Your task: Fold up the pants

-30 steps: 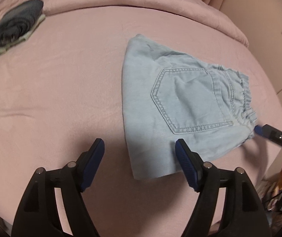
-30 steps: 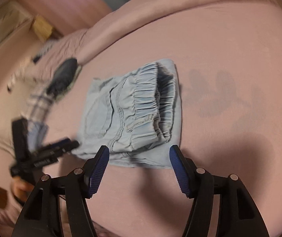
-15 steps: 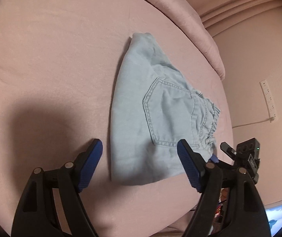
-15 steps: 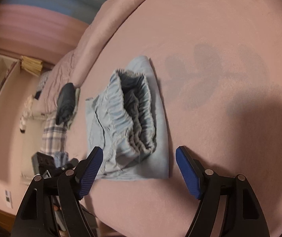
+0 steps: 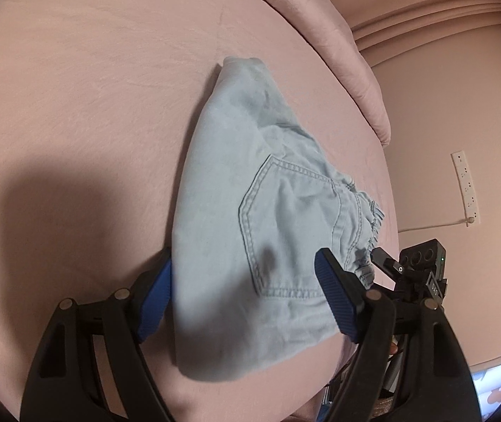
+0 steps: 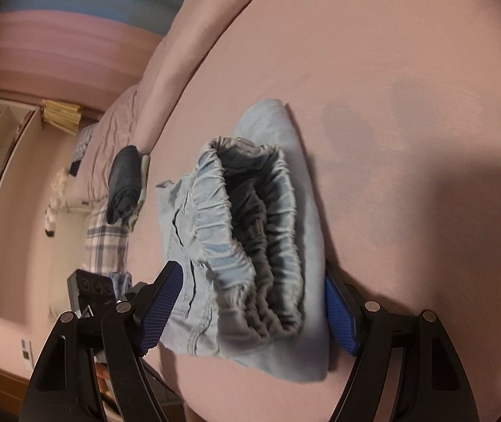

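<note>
Item 1, bed (image 5: pixel 75 105): the largest thing I see, covered in a plain pink sheet and filling most of both wrist views. A rolled pink duvet (image 5: pixel 338 45) runs along its far edge, toward 1 o'clock in the left view.

Item 2, light-blue denim pants (image 5: pixel 250 211): folded into a compact bundle lying flat on the bed near its edge. From my left camera the back pocket (image 5: pixel 285 228) faces up, at centre right of the frame. From my right camera the gathered elastic waistband (image 6: pixel 250 228) gapes toward the lens, its darker inside showing.

Item 3, left tongs (image 5: pixel 247 302): spread wide, one blue pad at 7 o'clock just beside the bundle's left edge, the other at 5 o'clock over the cloth below the pocket. I cannot tell whether either pad touches the fabric; nothing is pinched.

Item 4, right tongs (image 6: pixel 250 309): also spread wide, straddling the waistband end, pads at 7 and 5 o'clock close against the cloth on either side. Nothing is clamped.

Item 5, dark folded garment (image 6: pixel 124 183): on the bed at 9 o'clock in the right view, well apart from the pants, with plaid cloth (image 6: pixel 104 246) just below it.

Item 6, wall power strip (image 5: pixel 464 186): white, at 3 o'clock in the left view, cord trailing from it.
</note>
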Action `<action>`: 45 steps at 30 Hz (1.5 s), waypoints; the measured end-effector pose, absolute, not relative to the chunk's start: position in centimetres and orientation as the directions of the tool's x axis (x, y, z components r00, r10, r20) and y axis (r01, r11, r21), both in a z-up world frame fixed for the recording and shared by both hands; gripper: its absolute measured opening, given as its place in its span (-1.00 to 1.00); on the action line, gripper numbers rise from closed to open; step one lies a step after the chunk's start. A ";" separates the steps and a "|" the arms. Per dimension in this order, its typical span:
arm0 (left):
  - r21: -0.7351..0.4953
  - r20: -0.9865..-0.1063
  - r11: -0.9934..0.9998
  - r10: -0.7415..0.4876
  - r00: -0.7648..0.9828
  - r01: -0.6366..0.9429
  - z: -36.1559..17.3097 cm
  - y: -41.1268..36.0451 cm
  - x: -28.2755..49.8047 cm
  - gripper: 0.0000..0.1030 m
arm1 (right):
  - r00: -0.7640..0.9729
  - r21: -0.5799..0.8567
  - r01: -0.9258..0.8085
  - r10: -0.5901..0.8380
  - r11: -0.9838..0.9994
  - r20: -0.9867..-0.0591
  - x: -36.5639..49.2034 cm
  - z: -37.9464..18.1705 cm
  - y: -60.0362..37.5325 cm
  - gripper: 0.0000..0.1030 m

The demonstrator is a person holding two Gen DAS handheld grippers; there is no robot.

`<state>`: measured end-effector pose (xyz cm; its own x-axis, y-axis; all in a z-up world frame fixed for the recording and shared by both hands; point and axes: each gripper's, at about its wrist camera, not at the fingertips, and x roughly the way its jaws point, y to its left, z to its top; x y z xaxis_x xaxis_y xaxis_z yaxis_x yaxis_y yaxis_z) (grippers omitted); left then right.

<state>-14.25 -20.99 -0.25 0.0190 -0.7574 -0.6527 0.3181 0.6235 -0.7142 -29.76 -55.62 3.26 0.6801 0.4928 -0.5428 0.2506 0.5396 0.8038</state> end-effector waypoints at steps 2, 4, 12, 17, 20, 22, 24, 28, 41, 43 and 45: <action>-0.714 -0.651 0.621 -0.759 0.018 0.323 -0.2 -21.2 -14.1 0.52 | 0.674 0.802 0.245 0.499 0.545 -0.545 -29.5 3.3 -55.6 0.50; -0.712 -0.652 0.621 -0.758 0.018 0.328 -0.2 -21.4 -13.9 0.52 | 0.668 0.798 0.240 0.502 0.554 -0.549 -29.2 3.3 -55.5 0.50; -0.694 -0.666 0.625 -0.746 0.012 0.358 0.0 -23.0 -13.1 0.56 | 0.654 0.784 0.224 0.507 0.580 -0.562 -27.6 3.5 -55.1 0.52; -0.661 -0.690 0.639 -0.724 0.017 0.392 0.3 -24.4 -12.8 0.56 | 0.646 0.775 0.214 0.509 0.595 -0.569 -26.8 3.7 -54.9 0.56; -0.642 -0.702 0.646 -0.712 0.022 0.412 0.4 -25.0 -12.8 0.56 | 0.642 0.768 0.210 0.507 0.605 -0.575 -26.6 3.6 -54.9 0.56; -0.629 -0.711 0.652 -0.703 0.025 0.424 0.4 -25.4 -12.7 0.56 | 0.642 0.767 0.208 0.507 0.607 -0.575 -26.5 3.6 -54.9 0.56; -0.616 -0.720 0.656 -0.694 0.028 0.436 0.5 -25.9 -12.7 0.56 | 0.643 0.768 0.209 0.506 0.606 -0.575 -26.4 3.6 -54.8 0.56; -0.592 -0.734 0.665 -0.678 0.035 0.456 0.6 -26.1 -12.9 0.56 | 0.644 0.765 0.209 0.503 0.610 -0.577 -26.5 3.6 -54.7 0.56; -0.500 -0.784 0.719 -0.613 0.101 0.483 0.9 -27.2 -14.0 0.35 | 0.641 0.697 0.219 0.438 0.683 -0.631 -26.2 4.5 -53.5 0.56; -0.492 -0.788 0.725 -0.606 0.106 0.482 1.0 -27.4 -14.0 0.34 | 0.639 0.681 0.225 0.423 0.697 -0.643 -26.1 4.7 -53.3 0.56; -0.481 -0.793 0.729 -0.599 0.113 0.486 1.0 -27.6 -14.1 0.33 | 0.635 0.669 0.228 0.412 0.708 -0.653 -26.0 4.9 -53.3 0.56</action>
